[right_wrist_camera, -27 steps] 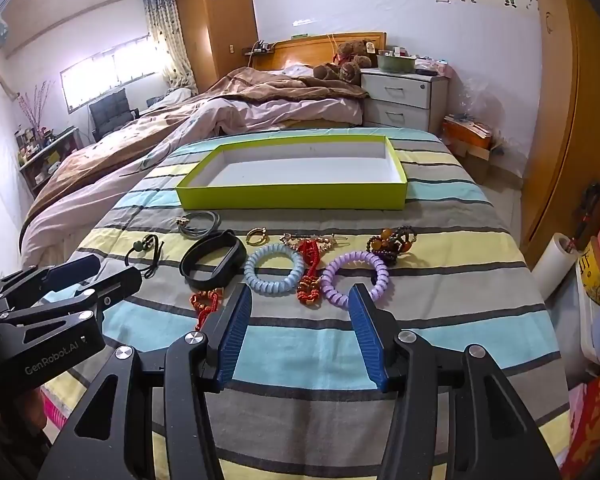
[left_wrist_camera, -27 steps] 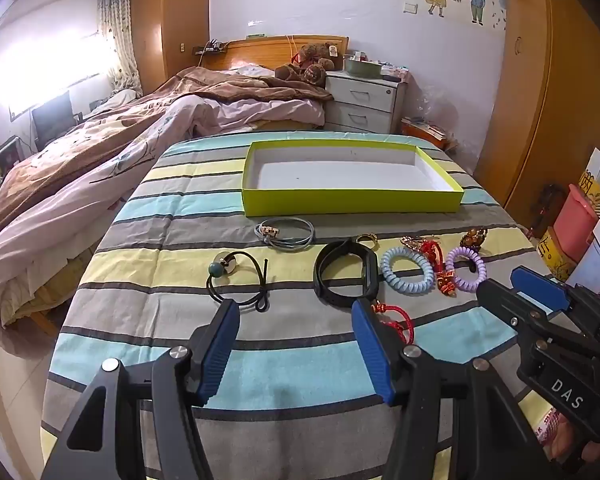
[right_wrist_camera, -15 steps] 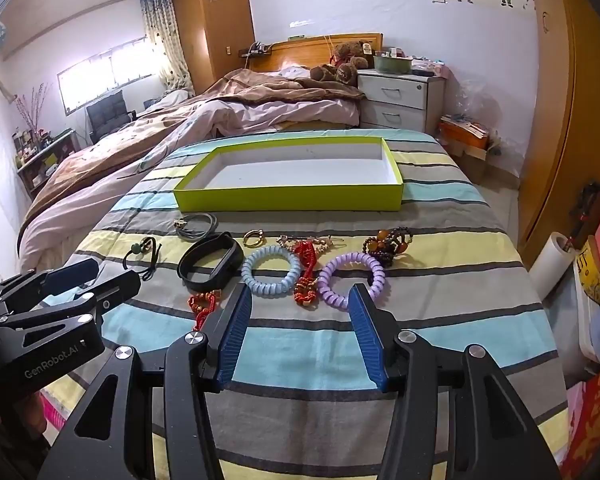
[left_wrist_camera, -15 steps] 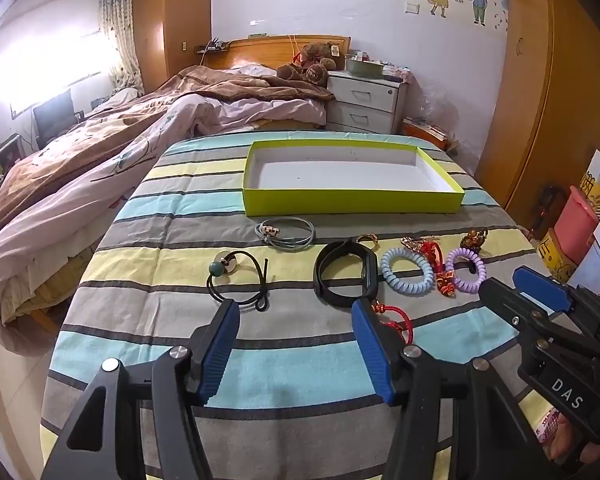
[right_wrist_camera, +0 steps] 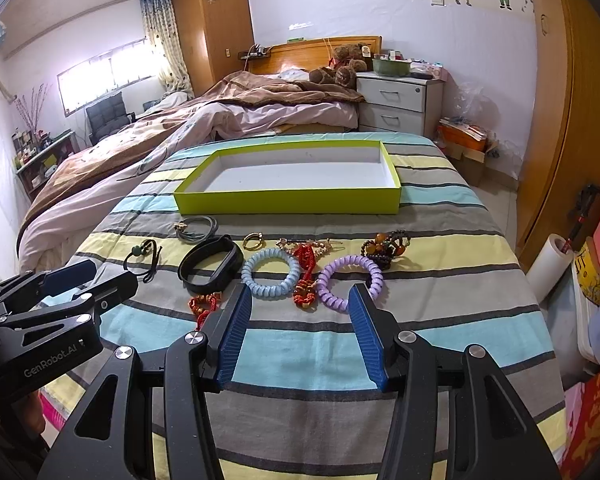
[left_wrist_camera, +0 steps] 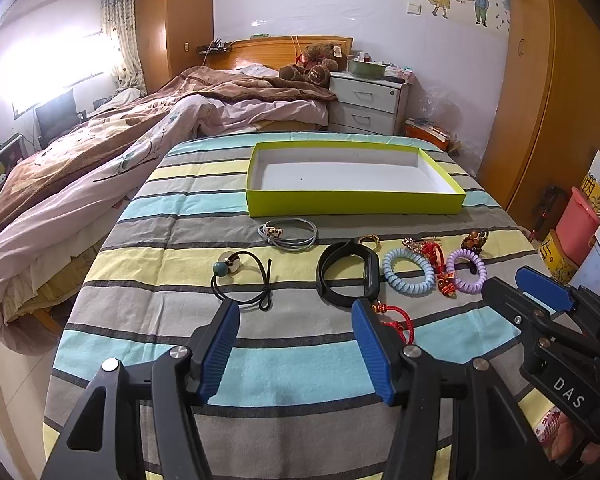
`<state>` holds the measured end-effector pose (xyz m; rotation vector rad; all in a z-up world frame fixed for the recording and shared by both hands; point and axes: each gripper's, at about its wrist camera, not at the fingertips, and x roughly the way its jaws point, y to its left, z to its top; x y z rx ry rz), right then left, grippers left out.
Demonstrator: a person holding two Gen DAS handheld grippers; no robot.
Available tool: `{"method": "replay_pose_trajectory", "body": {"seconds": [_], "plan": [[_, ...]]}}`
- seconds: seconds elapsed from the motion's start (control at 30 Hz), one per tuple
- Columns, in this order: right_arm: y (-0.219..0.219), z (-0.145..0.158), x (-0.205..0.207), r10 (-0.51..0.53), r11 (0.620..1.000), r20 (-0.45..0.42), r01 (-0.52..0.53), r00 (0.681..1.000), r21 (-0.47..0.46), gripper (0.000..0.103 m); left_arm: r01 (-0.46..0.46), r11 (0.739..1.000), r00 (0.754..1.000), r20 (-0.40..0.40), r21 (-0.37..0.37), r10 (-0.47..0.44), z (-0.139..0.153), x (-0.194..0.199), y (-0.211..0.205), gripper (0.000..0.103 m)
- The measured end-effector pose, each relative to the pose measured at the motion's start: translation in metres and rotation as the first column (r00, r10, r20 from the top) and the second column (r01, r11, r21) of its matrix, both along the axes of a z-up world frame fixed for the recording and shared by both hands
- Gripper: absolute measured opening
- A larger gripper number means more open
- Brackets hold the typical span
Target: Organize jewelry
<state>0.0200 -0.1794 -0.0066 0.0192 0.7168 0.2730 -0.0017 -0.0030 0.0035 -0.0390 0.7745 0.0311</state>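
A: How are the fingers held?

B: Both the left gripper (left_wrist_camera: 296, 316) and right gripper (right_wrist_camera: 300, 300) are spread wide, nothing held.

A: And the jewelry?

B: Just beyond the right fingertips the purple coil (right_wrist_camera: 350, 282) is laid, short of the box (right_wrist_camera: 288, 202). Light and springy, it is best pinched across its ring.

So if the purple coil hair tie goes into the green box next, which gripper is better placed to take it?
Right, probably. The right gripper is open, with the purple coil hair tie just ahead of its fingertips. The left gripper is nearer the black band.
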Motion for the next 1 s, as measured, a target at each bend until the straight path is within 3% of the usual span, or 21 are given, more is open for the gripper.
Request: {"method": "replay_pose_trajectory", "body": {"seconds": [1.0], "plan": [[-0.0012, -0.0007, -0.0014, -0.004, 1.000, 0.000, 0.004, 1.000, 0.000, 0.051, -0.012, 1.000, 1.000, -0.001, -0.003, 0.012, -0.0019, -0.0016, 0.0052, 0.058]]}}
